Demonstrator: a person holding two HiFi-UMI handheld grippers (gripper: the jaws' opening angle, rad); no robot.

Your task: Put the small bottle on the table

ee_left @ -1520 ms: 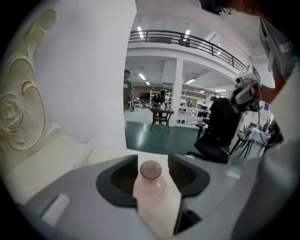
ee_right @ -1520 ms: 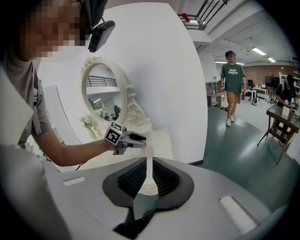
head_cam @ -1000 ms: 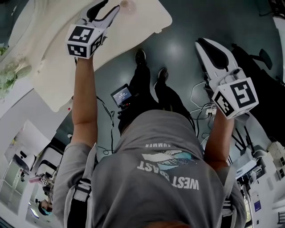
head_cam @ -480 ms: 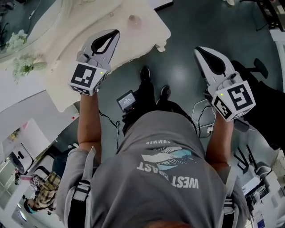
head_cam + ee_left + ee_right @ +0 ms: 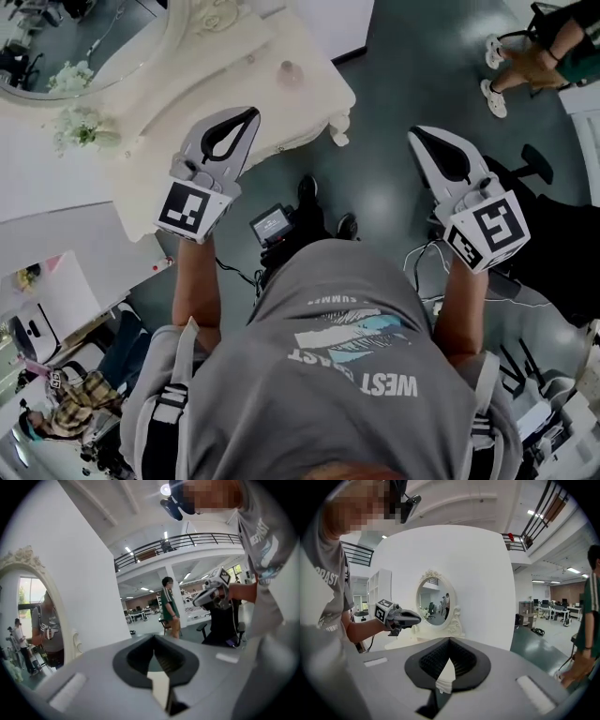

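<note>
The small pinkish bottle [image 5: 289, 73] stands upright on the cream dressing table [image 5: 187, 103], near its right end. My left gripper [image 5: 249, 114] hovers over the table's front edge, a little short of the bottle, with its jaws shut and nothing between them [image 5: 153, 637]. My right gripper [image 5: 415, 136] is held over the dark floor to the right of the table, jaws together and empty [image 5: 450, 640]. In the right gripper view the left gripper [image 5: 401, 617] shows in front of the table. The bottle is not visible in either gripper view.
An ornate oval mirror [image 5: 84, 37] and white flowers [image 5: 80, 127] sit at the table's back left. A small screen device [image 5: 272, 223] and cables lie on the floor by my feet. A black chair [image 5: 553, 216] stands right; a person [image 5: 525, 52] sits far right.
The left gripper has drawn back from the bottle towards me and its jaws have shut. The bottle stays on the table. The right gripper has barely moved.
</note>
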